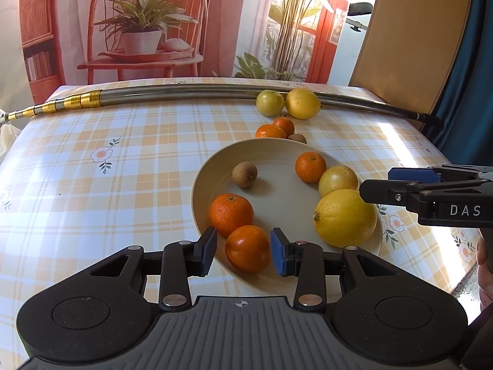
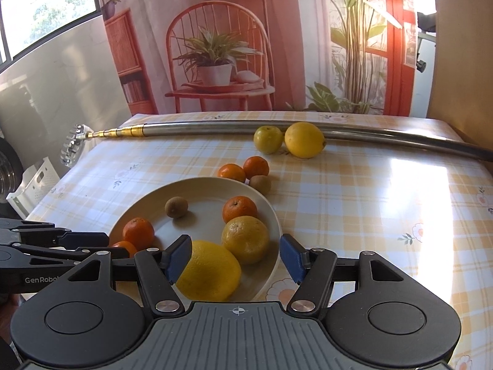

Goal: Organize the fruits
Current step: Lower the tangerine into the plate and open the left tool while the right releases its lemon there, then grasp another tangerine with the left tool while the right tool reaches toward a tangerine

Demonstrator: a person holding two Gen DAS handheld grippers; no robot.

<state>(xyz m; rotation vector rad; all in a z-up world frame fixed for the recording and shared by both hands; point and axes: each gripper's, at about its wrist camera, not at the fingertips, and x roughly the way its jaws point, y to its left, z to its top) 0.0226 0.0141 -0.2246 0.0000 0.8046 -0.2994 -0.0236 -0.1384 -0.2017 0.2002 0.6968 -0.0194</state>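
A table [image 1: 123, 141] with a plaid floral cloth stands before a printed backdrop. A cream plate [image 1: 215, 166] holds three mandarins, two lemons and one kiwi. The left tongs [image 1: 243, 251] stand wide around the nearest mandarin [image 1: 246, 248] at the plate's 6 o'clock rim, pads not touching. The right tongs [image 2: 235, 259] gape wide over the large lemon [image 2: 209, 273]. At 12 o'clock beyond the plate, more fruit lies before a metal pole [image 1: 185, 94].

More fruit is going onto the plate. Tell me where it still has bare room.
Free: the plate centre, bordered by the kiwi, the far tangerine and the big lemon. Also its far rim behind the kiwi. Crowded: the right side, lemon against yellow orange, and the near-left edge, where two tangerines touch.
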